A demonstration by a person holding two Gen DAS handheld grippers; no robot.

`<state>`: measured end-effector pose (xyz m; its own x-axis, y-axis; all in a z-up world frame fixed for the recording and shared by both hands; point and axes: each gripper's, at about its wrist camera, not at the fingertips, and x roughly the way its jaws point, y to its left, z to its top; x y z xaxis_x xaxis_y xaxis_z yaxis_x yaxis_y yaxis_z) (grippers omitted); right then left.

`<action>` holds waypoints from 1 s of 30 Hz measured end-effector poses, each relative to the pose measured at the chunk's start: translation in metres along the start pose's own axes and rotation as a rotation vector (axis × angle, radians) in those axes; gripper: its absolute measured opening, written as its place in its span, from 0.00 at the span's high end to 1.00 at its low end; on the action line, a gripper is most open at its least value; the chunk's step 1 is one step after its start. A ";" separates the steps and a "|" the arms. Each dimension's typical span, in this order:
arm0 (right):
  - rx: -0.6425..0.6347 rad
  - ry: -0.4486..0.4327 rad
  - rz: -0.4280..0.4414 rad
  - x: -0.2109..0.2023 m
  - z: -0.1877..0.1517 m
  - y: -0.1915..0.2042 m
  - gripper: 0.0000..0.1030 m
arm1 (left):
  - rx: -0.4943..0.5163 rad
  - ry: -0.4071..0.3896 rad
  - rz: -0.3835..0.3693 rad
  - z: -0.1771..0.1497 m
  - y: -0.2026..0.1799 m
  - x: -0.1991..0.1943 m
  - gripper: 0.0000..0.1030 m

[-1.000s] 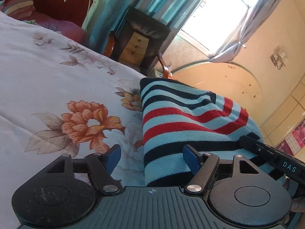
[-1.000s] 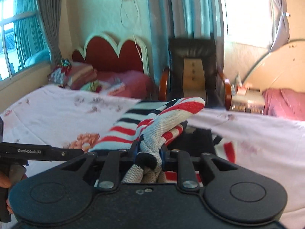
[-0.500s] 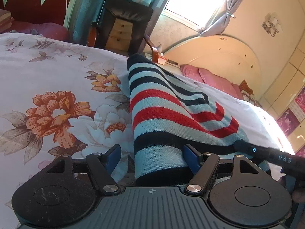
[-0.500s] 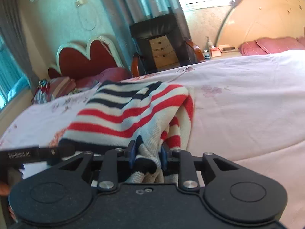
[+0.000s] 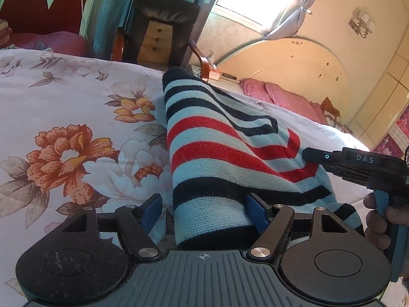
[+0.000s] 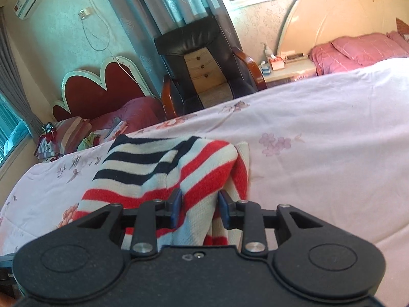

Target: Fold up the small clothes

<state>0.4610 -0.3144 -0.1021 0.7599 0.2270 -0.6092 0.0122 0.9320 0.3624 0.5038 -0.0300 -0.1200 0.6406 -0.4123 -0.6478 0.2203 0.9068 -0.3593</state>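
Where the floral bedsheet [image 5: 64, 117] spreads across the bed, I see the striped knit garment [image 5: 217, 153] lying partly folded on it, banded in navy, pale blue and red, its far end rounded and navy-edged. In the right wrist view the same garment [image 6: 163, 168] shows a doubled layer, with a loose red-and-cream flap hanging at its right edge.

My left gripper [image 5: 204, 211] stands with its blue-padded jaws spread wide; the near end of the garment lies between them, and only the right pad appears to touch the fabric. My right gripper [image 6: 200, 208] has its jaws parted as well, with a ridge of the knit between the pads; it is not pinched. In the left wrist view the right gripper's body [image 5: 358, 165] reaches over the garment's right side, partly covering it, with my hand [image 5: 381, 222] on its handle.

Beyond the bed stand a black armchair [image 6: 204, 58] with a small wooden drawer unit [image 6: 203, 70] on its seat, a red scalloped headboard [image 6: 99, 89], and pink pillows [image 6: 358, 51].
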 end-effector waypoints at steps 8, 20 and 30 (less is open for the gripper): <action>-0.154 -0.134 -0.085 -0.016 -0.008 0.002 0.92 | 0.078 0.023 0.027 0.002 -0.025 0.014 0.31; -0.056 -0.080 -0.029 -0.045 -0.014 -0.012 0.82 | 0.100 -0.058 0.022 0.001 -0.026 -0.036 0.31; -0.336 0.019 -0.014 -0.081 -0.072 0.023 0.97 | 0.111 -0.007 0.083 -0.044 -0.017 -0.050 0.30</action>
<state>0.3527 -0.2911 -0.0954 0.7489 0.2153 -0.6268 -0.1943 0.9755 0.1030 0.4353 -0.0290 -0.1115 0.6654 -0.3349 -0.6672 0.2458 0.9422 -0.2277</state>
